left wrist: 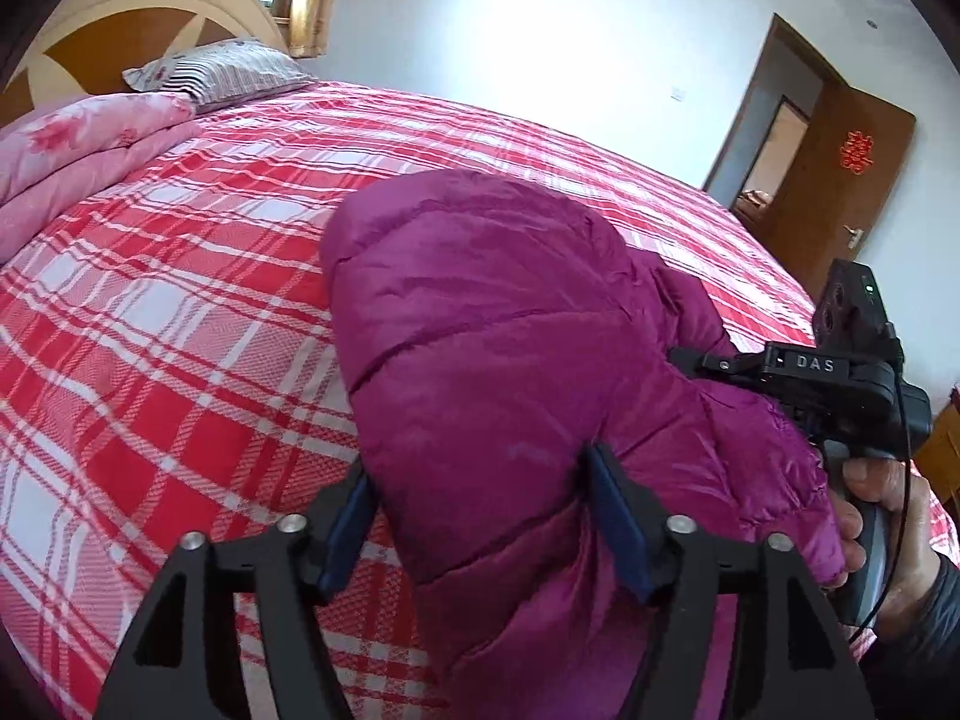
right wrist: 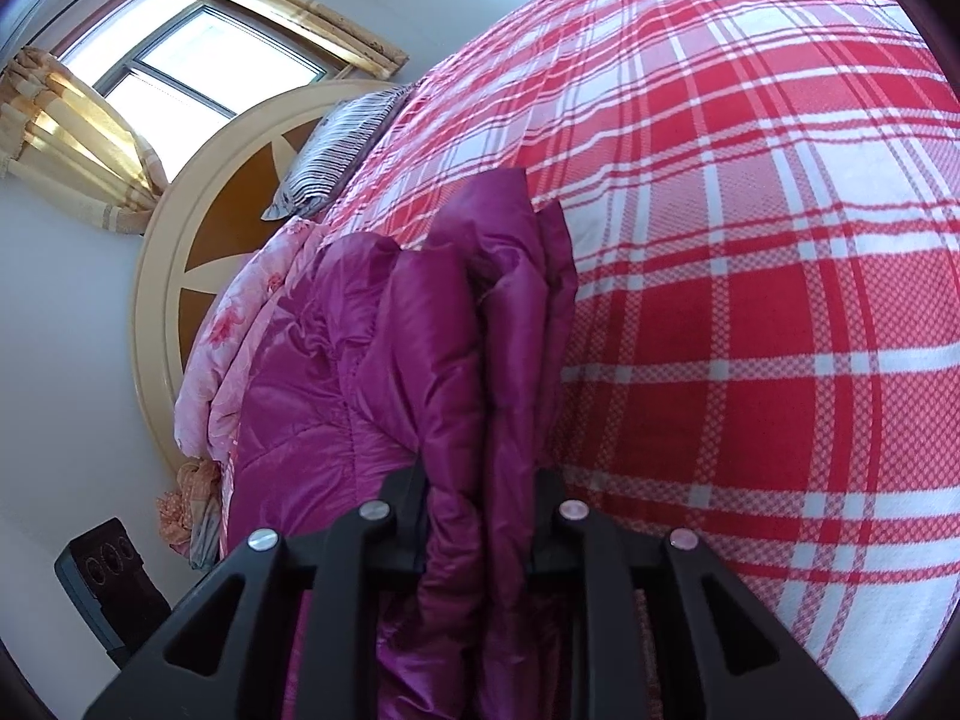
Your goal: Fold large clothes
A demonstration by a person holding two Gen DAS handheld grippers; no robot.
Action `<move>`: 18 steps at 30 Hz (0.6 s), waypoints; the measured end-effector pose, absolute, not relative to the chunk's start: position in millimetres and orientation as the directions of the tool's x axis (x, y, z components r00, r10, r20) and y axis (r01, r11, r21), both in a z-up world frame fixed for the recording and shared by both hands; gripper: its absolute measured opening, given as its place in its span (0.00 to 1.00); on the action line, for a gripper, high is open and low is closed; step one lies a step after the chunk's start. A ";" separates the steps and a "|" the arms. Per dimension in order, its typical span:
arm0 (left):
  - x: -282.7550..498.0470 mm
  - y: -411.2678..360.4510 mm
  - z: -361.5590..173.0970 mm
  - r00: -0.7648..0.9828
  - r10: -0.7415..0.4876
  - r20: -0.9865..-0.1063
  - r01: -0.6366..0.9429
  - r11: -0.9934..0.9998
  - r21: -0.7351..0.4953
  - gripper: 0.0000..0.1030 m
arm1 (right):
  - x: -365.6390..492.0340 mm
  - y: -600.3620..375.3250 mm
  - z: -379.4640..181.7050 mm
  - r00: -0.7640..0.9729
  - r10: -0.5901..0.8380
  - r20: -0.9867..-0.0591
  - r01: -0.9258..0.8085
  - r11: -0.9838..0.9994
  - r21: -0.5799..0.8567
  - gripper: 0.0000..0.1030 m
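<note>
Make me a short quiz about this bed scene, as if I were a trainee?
1. True or false: the right gripper clamps the purple jacket.
2. Are the left gripper jaws open or shut?
3. What lies by the headboard? A) striped pillow B) laptop C) shoes

Key: 1 true; 2 open, blue pads apart with a jacket fold loosely between; 3 A, the striped pillow.

both wrist views sit close over the plaid bed [left wrist: 180, 324], sharing the purple jacket [left wrist: 492, 324].
</note>
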State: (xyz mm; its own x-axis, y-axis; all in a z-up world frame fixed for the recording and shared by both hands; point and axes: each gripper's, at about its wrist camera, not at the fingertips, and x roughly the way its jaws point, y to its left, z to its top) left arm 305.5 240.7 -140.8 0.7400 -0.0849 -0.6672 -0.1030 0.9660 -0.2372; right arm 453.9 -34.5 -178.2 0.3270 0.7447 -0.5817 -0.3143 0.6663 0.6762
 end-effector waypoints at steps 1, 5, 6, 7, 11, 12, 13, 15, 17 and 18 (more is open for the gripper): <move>304.3 240.1 -139.4 0.742 -0.073 -0.666 -0.108 0.968 -0.227 0.73 | 453.8 -34.4 -178.6 0.326 0.742 -0.586 -0.315 0.669 0.673 0.25; 302.5 239.4 -137.8 0.742 -0.030 -0.670 -0.128 0.974 -0.186 0.78 | 451.2 -31.8 -175.5 0.340 0.708 -0.619 -0.331 0.706 0.626 0.31; 301.5 239.5 -138.0 0.742 -0.024 -0.670 -0.134 0.974 -0.183 0.78 | 450.1 -30.0 -174.4 0.345 0.691 -0.635 -0.337 0.723 0.603 0.32; 300.0 239.6 -138.0 0.741 -0.018 -0.672 -0.139 0.974 -0.180 0.78 | 449.4 -28.2 -174.3 0.348 0.680 -0.646 -0.340 0.733 0.589 0.35; 288.7 240.3 -130.3 0.743 0.009 -0.669 -0.163 0.972 -0.169 0.78 | 447.5 -30.2 -173.1 0.360 0.649 -0.670 -0.336 0.760 0.556 0.45; 284.9 239.9 -126.4 0.747 0.020 -0.665 -0.171 0.972 -0.163 0.78 | 445.7 -31.8 -171.1 0.372 0.638 -0.674 -0.334 0.770 0.544 0.48; 280.0 240.4 -121.4 0.754 0.031 -0.656 -0.178 0.971 -0.159 0.78 | 443.1 -34.1 -168.1 0.388 0.625 -0.677 -0.333 0.780 0.529 0.53; 267.3 240.6 -109.0 0.777 0.049 -0.628 -0.184 0.971 -0.152 0.78 | 433.3 -37.9 -155.6 0.430 0.591 -0.682 -0.336 0.806 0.487 0.54; 252.7 239.1 -95.9 0.800 0.061 -0.597 -0.181 0.973 -0.143 0.78 | 419.7 -40.8 -140.8 0.473 0.554 -0.685 -0.341 0.832 0.437 0.65; 246.3 237.6 -90.1 0.808 0.066 -0.585 -0.181 0.974 -0.140 0.78 | 411.0 -42.1 -132.1 0.501 0.534 -0.682 -0.347 0.845 0.406 0.68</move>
